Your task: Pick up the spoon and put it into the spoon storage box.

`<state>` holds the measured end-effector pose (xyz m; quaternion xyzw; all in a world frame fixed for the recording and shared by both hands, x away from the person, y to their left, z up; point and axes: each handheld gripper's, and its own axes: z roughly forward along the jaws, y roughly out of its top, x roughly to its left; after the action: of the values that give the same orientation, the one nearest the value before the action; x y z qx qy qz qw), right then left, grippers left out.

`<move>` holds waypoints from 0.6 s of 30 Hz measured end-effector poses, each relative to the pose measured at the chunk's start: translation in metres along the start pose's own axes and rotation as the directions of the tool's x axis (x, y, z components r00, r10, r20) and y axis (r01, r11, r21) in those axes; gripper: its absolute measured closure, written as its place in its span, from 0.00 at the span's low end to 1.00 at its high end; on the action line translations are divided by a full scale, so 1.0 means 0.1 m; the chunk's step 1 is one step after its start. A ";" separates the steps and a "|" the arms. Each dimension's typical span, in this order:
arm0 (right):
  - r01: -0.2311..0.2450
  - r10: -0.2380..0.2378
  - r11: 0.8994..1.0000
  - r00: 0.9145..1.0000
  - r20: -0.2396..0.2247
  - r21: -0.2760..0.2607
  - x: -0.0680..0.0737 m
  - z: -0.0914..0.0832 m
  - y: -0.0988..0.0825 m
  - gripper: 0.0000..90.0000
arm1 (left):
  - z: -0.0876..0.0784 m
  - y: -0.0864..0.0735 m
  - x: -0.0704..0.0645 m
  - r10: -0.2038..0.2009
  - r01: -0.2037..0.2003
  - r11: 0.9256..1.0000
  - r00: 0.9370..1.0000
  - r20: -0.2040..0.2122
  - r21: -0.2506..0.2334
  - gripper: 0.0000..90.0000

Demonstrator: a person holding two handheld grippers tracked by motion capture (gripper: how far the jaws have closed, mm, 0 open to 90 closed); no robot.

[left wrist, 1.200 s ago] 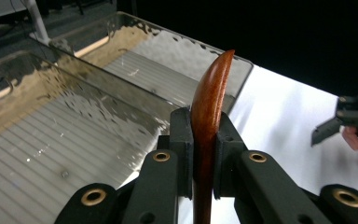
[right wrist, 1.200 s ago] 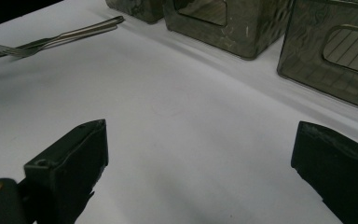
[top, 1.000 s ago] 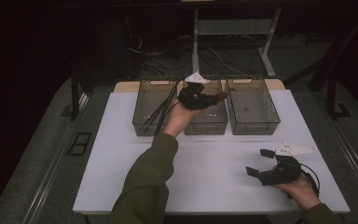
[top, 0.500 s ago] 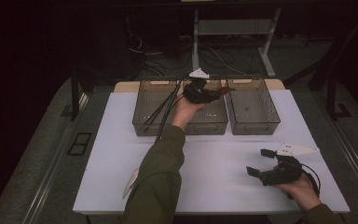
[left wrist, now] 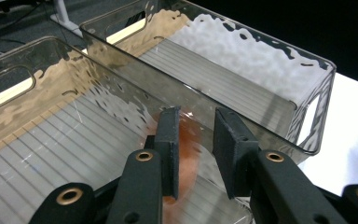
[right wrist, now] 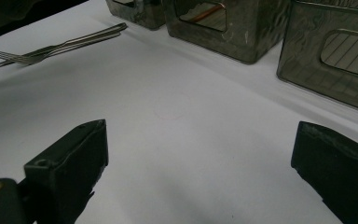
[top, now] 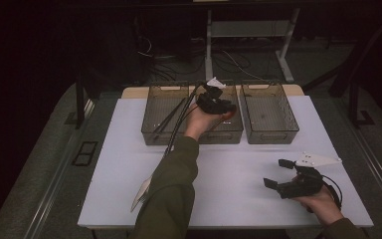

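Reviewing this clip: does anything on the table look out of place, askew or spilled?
Mostly tidy. The three clear bins sit in a straight row, nothing spilled. The one oddity is the forks lying loose on the white table, outside any bin, near the person's left sleeve.

Smoky clear bins [top: 270, 109] with ribbed floors stand on a white table [top: 229, 169]; an orange-red object [left wrist: 186, 158], perhaps a spoon; silver forks [right wrist: 56, 46].

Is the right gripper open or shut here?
Open. The right gripper rests low over the white table, its fingers spread wide apart with nothing between them.
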<state>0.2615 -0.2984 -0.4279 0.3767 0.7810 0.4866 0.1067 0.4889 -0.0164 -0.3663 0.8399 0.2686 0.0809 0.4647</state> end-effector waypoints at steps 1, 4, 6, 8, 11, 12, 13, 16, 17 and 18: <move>0.000 0.000 1.000 1.000 0.000 0.000 0.00 0.00 0.00 0.04 | -0.01 0.00 -0.01 -0.007 0.007 1.000 1.000 0.001 -0.005 0.74; 0.003 -0.003 1.000 1.000 0.000 0.002 0.00 0.00 0.00 0.04 | -0.07 0.01 -0.06 -0.008 0.008 1.000 1.000 0.010 -0.019 0.70; 0.006 -0.006 1.000 1.000 0.000 0.003 0.00 0.01 0.00 0.04 | -0.12 0.01 -0.10 -0.011 0.011 1.000 1.000 0.012 -0.020 0.66; 0.008 -0.008 1.000 1.000 0.000 0.006 0.00 0.01 0.00 0.04 | -0.18 0.00 -0.12 -0.001 0.002 1.000 1.000 0.021 -0.021 0.62; 0.007 -0.007 1.000 1.000 0.004 0.009 0.00 0.02 0.00 0.04 | -0.29 -0.04 -0.17 0.015 -0.014 1.000 1.000 0.023 -0.025 0.57; 0.008 -0.008 1.000 1.000 0.006 0.012 0.00 0.02 0.00 0.04 | -0.32 -0.05 -0.18 0.015 -0.014 0.999 1.000 0.028 -0.029 0.56; 0.007 -0.007 1.000 1.000 0.007 0.013 0.00 0.02 0.00 0.05 | -0.36 -0.07 -0.20 0.010 -0.009 0.999 0.999 0.035 -0.032 0.54; 0.006 -0.007 1.000 1.000 0.009 0.021 0.00 0.02 0.00 0.05 | -0.48 -0.09 -0.25 0.019 -0.018 0.999 0.999 0.041 -0.027 0.51; 0.008 -0.008 1.000 1.000 0.010 0.022 0.00 0.02 0.00 0.05 | -0.52 -0.10 -0.27 0.023 -0.021 0.999 0.999 0.045 -0.032 0.50; 0.007 -0.008 1.000 1.000 0.010 0.024 0.01 0.02 0.00 0.04 | -0.55 -0.11 -0.29 0.023 -0.022 0.999 0.998 0.050 -0.035 0.49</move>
<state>0.2621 -0.2965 -0.4292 0.3776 0.7877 0.4747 0.1080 0.4392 0.0140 -0.3415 0.8365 0.2459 0.0695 0.4847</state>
